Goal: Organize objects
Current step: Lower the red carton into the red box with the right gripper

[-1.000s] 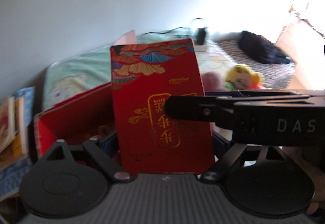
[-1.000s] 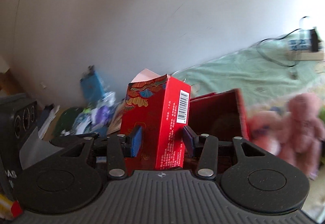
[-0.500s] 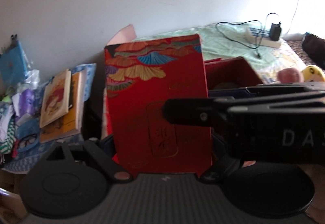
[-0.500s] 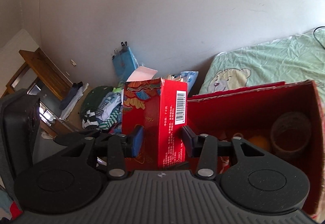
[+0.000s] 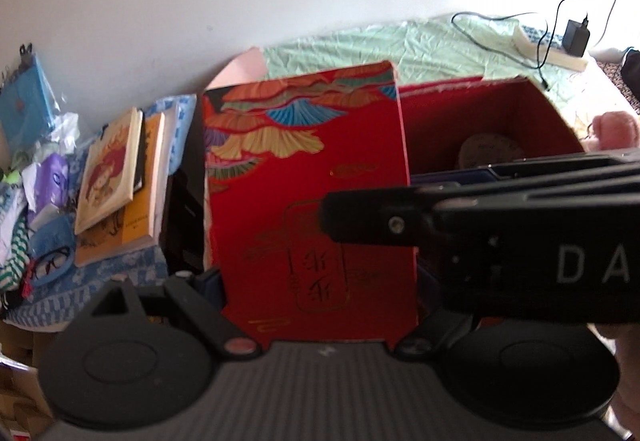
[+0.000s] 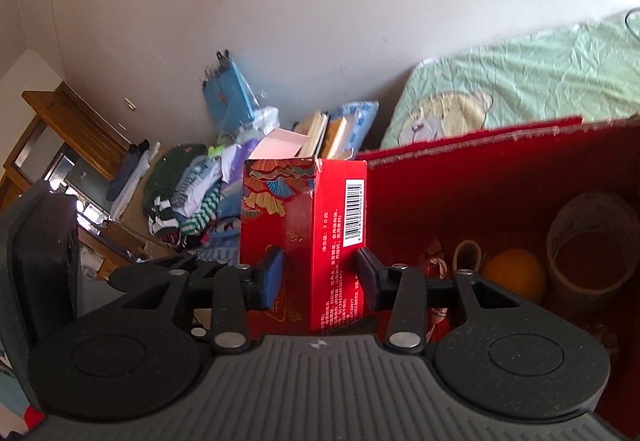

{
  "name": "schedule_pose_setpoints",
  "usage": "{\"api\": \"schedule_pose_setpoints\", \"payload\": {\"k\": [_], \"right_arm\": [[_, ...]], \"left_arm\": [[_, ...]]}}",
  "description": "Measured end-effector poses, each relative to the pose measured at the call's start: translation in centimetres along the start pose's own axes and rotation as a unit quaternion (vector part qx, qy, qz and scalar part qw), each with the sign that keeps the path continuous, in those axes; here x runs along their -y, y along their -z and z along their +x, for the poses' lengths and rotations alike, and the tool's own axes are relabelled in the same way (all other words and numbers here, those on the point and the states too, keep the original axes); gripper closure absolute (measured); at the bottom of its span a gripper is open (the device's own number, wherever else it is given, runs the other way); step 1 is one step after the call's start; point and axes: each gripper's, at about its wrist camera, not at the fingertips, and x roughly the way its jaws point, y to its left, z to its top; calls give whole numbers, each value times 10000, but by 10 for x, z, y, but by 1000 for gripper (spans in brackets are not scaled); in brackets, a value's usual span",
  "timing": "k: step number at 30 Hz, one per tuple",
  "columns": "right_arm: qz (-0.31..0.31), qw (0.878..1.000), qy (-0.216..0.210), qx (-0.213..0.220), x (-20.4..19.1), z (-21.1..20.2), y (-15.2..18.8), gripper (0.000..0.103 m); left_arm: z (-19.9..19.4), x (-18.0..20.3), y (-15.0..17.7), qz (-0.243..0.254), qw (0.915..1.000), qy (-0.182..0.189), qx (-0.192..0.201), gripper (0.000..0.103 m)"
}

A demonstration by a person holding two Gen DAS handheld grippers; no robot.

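Observation:
A tall red box with fan patterns and gold writing (image 5: 308, 201) is held upright between both grippers. My left gripper (image 5: 320, 281) is shut on its wide sides. My right gripper (image 6: 318, 275) is shut on its narrow sides, by the barcode face (image 6: 340, 241); its black body crosses the left wrist view (image 5: 500, 241). Right of the box stands an open red carton (image 6: 500, 169) holding a tape roll (image 6: 592, 241), an orange ball (image 6: 514, 275) and small items.
A green bedsheet (image 6: 520, 81) lies behind the carton, with a power strip and charger (image 5: 568, 45). Books (image 5: 116, 177) and a pile of clothes (image 6: 188, 201) lie to the left by the white wall. A wooden frame (image 6: 60, 129) stands far left.
Both grippers have swung left and tilted down with the red box in them. The open red carton and its contents have come into view on the right.

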Motion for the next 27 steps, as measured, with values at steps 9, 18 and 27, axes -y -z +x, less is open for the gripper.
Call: {"api": "schedule_pose_setpoints", "payload": {"k": [9, 18, 27], "right_arm": [[269, 9989, -11, -377, 15, 21, -4, 59], [429, 9976, 89, -532, 27, 31, -7, 59], [759, 9956, 62, -541, 43, 37, -9, 61]], "left_arm": [[29, -5, 2, 11, 9996, -147, -261, 17], [45, 1, 6, 118, 9988, -258, -407, 18], [53, 5, 5, 270, 9982, -326, -428, 18]]}}
